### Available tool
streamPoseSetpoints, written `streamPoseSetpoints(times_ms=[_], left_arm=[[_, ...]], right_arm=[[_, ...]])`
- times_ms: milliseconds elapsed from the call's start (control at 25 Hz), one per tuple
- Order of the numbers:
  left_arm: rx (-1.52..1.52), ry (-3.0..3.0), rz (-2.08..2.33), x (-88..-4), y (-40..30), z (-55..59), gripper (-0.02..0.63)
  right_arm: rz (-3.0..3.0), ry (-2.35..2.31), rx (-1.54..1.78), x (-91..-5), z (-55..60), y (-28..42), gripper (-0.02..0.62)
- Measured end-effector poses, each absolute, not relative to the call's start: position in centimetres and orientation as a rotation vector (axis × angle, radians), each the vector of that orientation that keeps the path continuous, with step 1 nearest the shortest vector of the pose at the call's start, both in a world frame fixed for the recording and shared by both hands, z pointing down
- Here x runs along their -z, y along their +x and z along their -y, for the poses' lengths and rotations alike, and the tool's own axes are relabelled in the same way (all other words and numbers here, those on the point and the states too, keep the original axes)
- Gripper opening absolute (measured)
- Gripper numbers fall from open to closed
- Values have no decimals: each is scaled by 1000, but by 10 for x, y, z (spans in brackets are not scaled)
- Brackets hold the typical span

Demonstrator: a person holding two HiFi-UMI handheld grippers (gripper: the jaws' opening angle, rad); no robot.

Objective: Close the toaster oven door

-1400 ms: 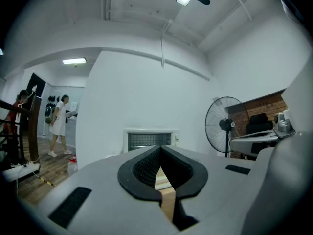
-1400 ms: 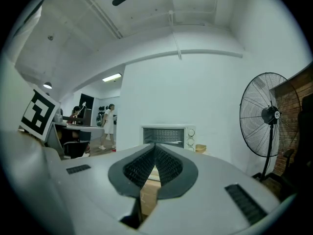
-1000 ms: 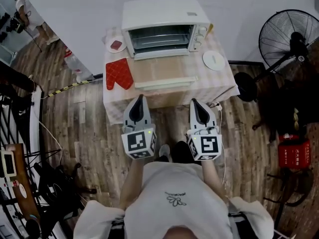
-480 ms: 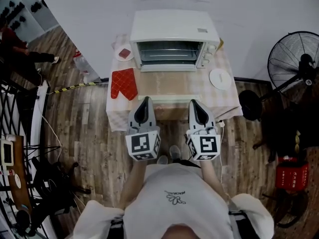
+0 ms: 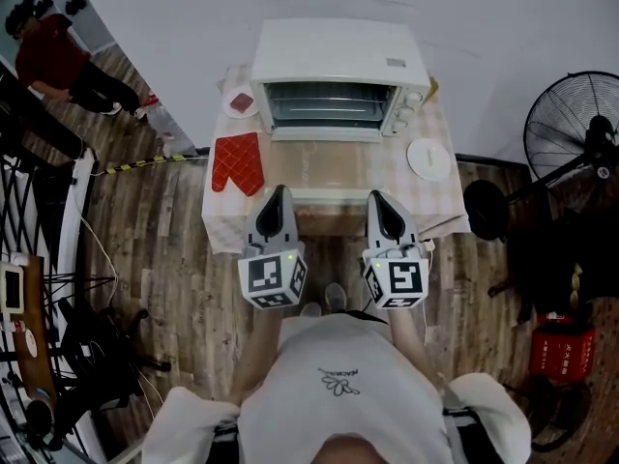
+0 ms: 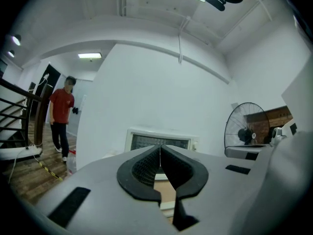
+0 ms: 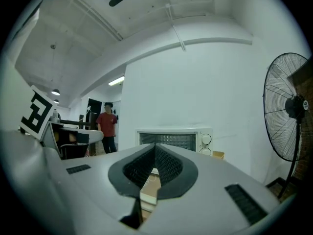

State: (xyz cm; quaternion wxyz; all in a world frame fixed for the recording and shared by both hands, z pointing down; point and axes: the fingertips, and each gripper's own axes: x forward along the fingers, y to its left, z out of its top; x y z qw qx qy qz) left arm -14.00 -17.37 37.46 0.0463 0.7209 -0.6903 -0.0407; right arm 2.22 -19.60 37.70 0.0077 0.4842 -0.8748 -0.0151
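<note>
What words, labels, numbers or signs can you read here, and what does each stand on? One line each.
None can be read for certain.
Toaster oven: grey label on top, too small.
Shirt: script under a flower emblem, blurred.
Red box: no print legible.
Marker cubes: square patterns, not words.

The person wears a white T-shirt (image 5: 338,356) with a small dark flower print (image 5: 340,385). The left gripper (image 5: 277,192) and right gripper (image 5: 377,196) are light grey, with black ribbed fingers (image 6: 143,168) and, at 6 o'clock, black-and-white marker cubes (image 5: 273,277).
</note>
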Motion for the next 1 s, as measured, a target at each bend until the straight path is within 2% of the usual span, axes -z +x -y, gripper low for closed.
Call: streamPoseSetpoints(times_ms=[120,320,520,1000], left_arm=[[200,2190,2038,-375,-139,180,21],[327,2134,1919,-382,-142,188,102],[500,1962,1754,-409,-149,192,121],[664,1621,1602,-489,-171,191,181]], right_arm=[[2740,1510,40,-377,201,23,9],[2738,1507,12,-381,205,25,9],[2719,1517,-25,-389,205,31,9],[2671,1544,-90,-406,201,44,9]])
